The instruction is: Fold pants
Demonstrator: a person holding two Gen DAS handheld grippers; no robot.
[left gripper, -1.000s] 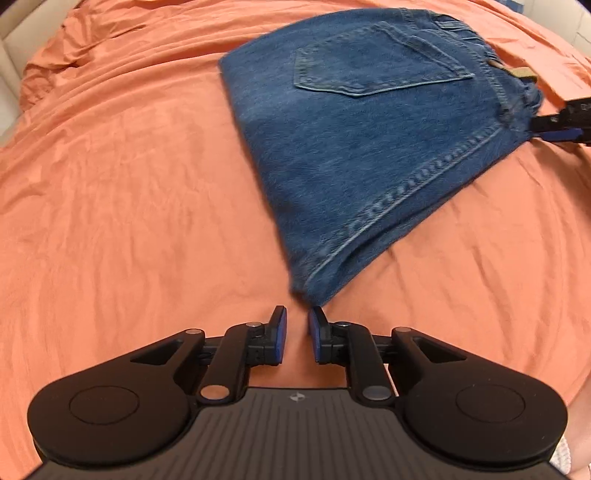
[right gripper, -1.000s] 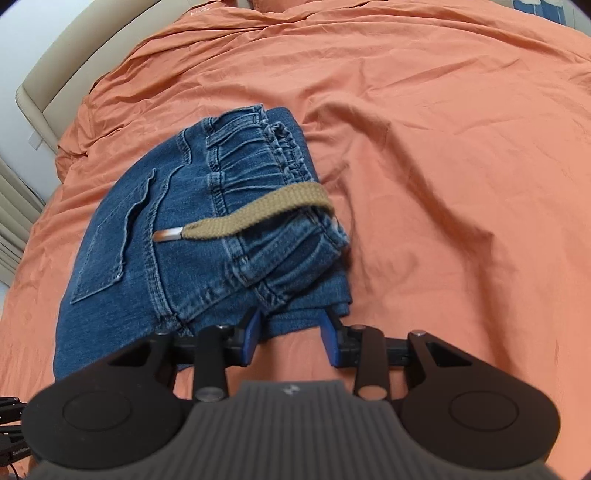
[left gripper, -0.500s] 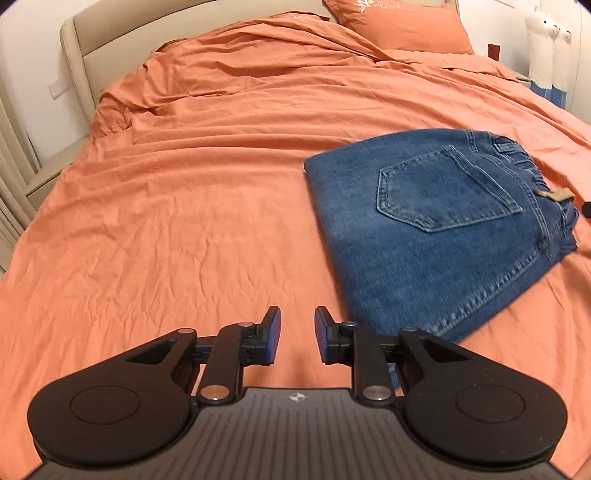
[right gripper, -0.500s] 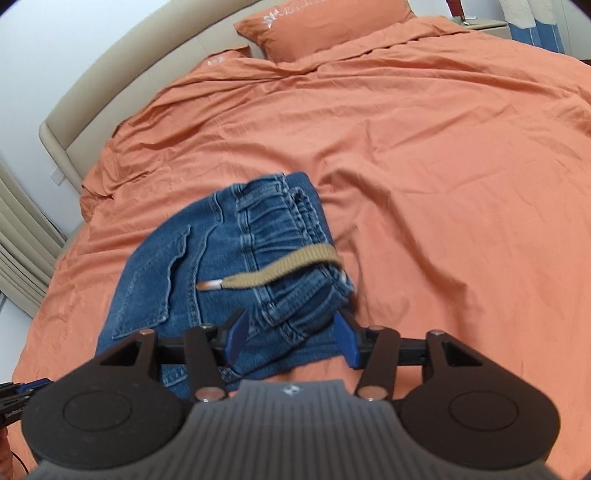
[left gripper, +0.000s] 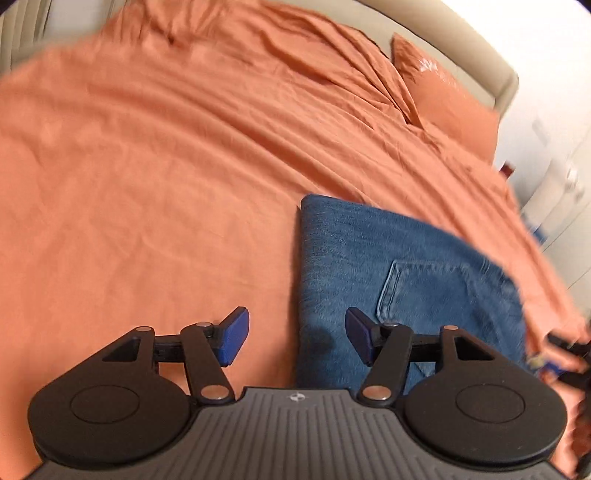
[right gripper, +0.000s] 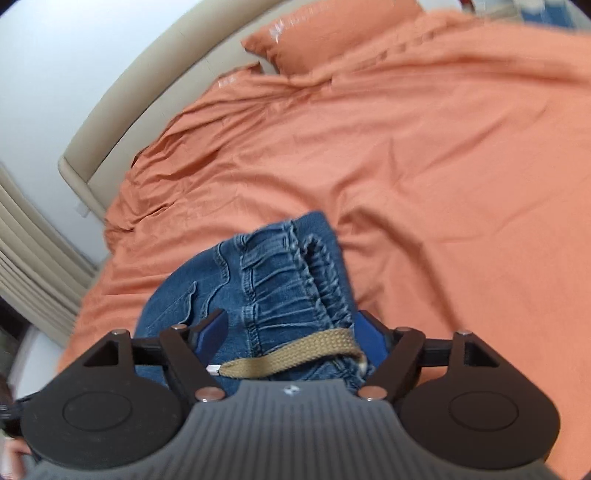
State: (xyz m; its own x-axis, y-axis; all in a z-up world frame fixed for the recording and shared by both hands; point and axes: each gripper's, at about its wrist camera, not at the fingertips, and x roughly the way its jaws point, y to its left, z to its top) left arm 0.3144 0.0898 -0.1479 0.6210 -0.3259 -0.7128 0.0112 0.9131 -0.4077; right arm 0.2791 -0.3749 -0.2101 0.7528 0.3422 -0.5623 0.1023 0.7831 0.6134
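The blue jeans [left gripper: 399, 273] lie folded into a compact stack on the orange bed sheet [left gripper: 147, 166], back pocket up. My left gripper [left gripper: 297, 338] is open and empty, above the stack's left folded edge. In the right wrist view the jeans' waistband [right gripper: 288, 284] and a tan drawstring [right gripper: 295, 350] lie between the spread fingers of my right gripper [right gripper: 291, 332], which is open and holds nothing. The right gripper also shows blurred in the left wrist view [left gripper: 569, 354] at the far right.
An orange pillow [right gripper: 332, 33] lies at the head of the bed by the beige headboard [right gripper: 147, 92]. Curtains [right gripper: 33, 251] hang at the left. White furniture [left gripper: 561, 206] stands beyond the bed's right side.
Both grippers have opened wider and lifted back from the jeans, tilting up toward the headboard. The folded jeans lie still on the sheet.
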